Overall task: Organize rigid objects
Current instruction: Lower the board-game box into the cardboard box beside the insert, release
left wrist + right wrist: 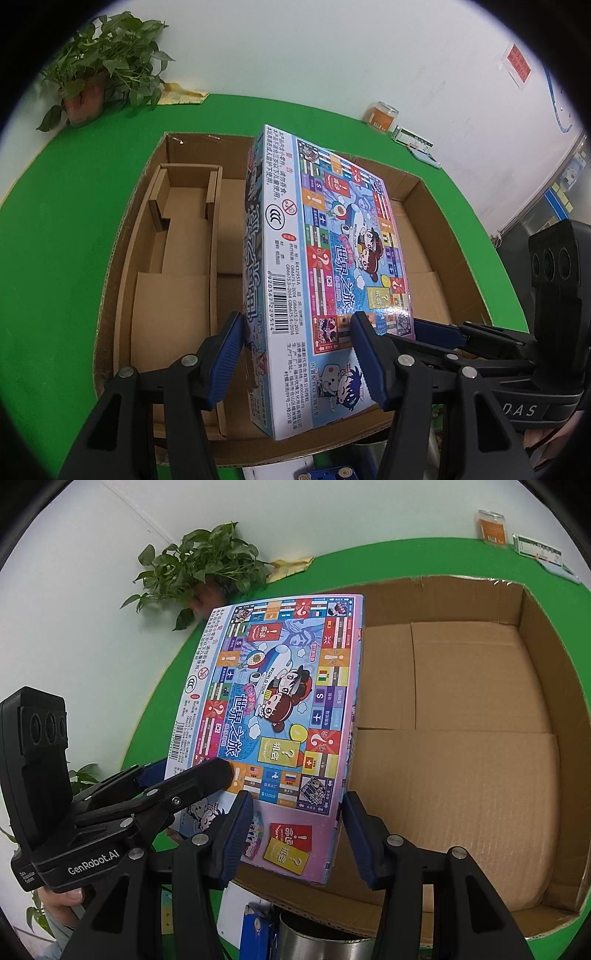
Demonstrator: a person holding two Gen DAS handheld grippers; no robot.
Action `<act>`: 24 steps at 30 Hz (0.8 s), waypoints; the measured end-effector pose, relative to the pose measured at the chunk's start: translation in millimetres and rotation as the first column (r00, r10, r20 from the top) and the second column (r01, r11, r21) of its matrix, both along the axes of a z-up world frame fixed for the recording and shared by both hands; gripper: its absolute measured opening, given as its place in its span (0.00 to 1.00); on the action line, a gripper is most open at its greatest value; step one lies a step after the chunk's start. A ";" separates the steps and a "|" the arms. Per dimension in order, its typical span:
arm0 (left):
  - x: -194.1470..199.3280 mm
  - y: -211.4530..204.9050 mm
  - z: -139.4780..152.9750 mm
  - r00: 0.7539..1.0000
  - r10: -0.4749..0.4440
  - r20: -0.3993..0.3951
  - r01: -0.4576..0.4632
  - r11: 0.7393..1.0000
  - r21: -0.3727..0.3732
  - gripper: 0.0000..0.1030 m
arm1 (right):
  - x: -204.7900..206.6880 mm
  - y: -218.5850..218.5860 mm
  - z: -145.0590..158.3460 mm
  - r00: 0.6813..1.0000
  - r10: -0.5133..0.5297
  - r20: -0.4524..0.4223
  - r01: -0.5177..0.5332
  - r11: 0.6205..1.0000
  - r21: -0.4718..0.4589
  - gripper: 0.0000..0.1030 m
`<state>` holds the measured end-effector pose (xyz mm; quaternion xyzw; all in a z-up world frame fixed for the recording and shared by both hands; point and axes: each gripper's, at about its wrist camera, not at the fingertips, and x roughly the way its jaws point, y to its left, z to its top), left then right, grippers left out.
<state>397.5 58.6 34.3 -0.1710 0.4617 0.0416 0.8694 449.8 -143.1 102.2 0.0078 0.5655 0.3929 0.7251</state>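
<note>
The game box (325, 258) is held between both claws over the open cardboard carton (436, 206), tilted, with its printed board face turned up and to the right and its barcode side turned left. Its long axis runs away from the claws, from their near end out over the carton toward the far wall. The left claw (299, 354) is clamped at a middling width across the near end of the box, one blue pad on the barcode side and the other on the printed face. The right claw (297, 830) grips the same near end beside it, its pads set across the pink end panel, also at a middling width. Both hands are equally near, sharing one end, so the far end hangs unsupported. Judging by the tilt, the coming move is to lower the box into the carton, and it turns on laying that long axis along the free floor. Inside the carton, a smaller open cardboard tray (184, 221) sits against the left wall and looks empty; the rest of the floor to the right is bare cardboard. The carton stands on the green worktop (55, 240), with a potted plant (103, 70) at the far left.
</note>
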 end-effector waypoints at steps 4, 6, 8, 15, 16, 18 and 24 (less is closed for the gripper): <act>1.3 1.3 -6.2 1.000 0.005 -0.024 -0.005 1.000 -0.002 0.56 | 1.7 2.1 -12.1 1.000 0.005 -0.028 -0.005 1.000 -0.009 0.48; 1.1 1.2 -8.8 0.999 0.007 -0.035 -0.007 1.000 0.004 0.56 | 3.9 4.7 -18.6 0.999 0.007 -0.050 -0.008 1.000 -0.011 0.48; 1.8 0.6 -10.6 0.999 0.010 -0.049 -0.009 1.000 0.020 0.56 | 7.0 6.3 -25.9 0.996 0.005 -0.085 -0.006 1.000 -0.004 0.48; 1.8 -1.1 -19.0 0.995 0.018 -0.099 -0.014 0.999 0.050 0.56 | 12.6 14.7 -51.7 0.986 0.014 -0.168 -0.014 1.000 -0.003 0.47; 2.0 -2.1 -20.1 0.994 0.018 -0.106 -0.011 0.998 0.062 0.55 | 13.3 16.4 -56.5 0.983 0.016 -0.185 -0.018 1.000 -0.007 0.47; 1.9 -3.0 -22.7 0.992 0.020 -0.123 -0.010 0.996 0.086 0.54 | 13.1 18.9 -63.0 0.978 0.019 -0.208 -0.022 1.000 -0.010 0.46; 1.7 -7.8 -26.2 0.989 0.011 -0.150 0.007 0.993 0.120 0.52 | 19.5 24.3 -80.7 0.967 0.012 -0.256 -0.017 1.000 -0.019 0.44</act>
